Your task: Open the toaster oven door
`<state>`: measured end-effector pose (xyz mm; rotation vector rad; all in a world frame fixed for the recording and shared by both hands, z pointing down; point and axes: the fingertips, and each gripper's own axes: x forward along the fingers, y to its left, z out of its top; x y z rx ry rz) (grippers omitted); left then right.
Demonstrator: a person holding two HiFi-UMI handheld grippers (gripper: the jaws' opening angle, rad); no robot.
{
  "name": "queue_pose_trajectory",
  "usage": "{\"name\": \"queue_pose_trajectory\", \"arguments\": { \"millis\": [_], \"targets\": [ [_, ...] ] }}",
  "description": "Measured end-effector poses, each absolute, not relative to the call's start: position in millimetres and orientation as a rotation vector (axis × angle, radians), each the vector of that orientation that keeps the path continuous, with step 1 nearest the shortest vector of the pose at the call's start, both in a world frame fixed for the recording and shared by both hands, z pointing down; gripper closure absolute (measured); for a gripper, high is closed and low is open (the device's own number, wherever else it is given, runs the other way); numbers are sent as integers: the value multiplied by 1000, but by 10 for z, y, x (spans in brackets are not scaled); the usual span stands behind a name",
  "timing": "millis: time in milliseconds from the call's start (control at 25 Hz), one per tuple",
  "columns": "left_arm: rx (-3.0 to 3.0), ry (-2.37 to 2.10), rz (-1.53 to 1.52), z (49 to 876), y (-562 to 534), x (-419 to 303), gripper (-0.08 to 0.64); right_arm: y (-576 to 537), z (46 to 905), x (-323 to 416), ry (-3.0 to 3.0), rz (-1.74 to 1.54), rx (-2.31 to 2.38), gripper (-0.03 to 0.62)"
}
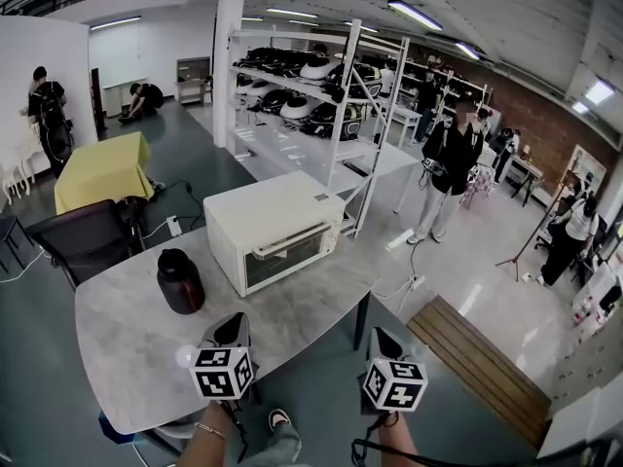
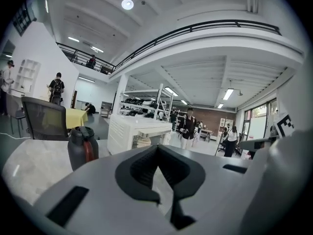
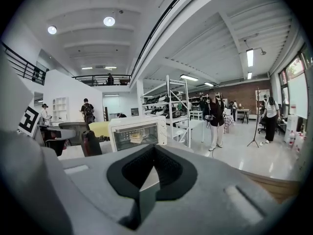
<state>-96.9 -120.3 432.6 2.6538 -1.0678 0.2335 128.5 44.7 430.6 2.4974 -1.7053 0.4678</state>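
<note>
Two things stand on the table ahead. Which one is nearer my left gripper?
The dark jug, standing just ahead of the left gripper. The white toaster oven sits farther back and to the right.

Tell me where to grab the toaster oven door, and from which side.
Grip the handle, the long level bar along the top edge of the door. Come from the front, the glass side, which the right tongs face. They are shut, so open them first. The door is closed; a top handle suggests it swings down toward you.
</note>
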Motion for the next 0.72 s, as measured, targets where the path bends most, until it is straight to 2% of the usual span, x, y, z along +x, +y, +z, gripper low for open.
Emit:
{"name": "queue_pose_trajectory", "arguments": {
  "millis": [720],
  "targets": [
    [2535, -1232, 218, 4388, -2543, -372, 557, -1146, 4259, 2240, -1802, 473, 2404, 588]
  ]
}}
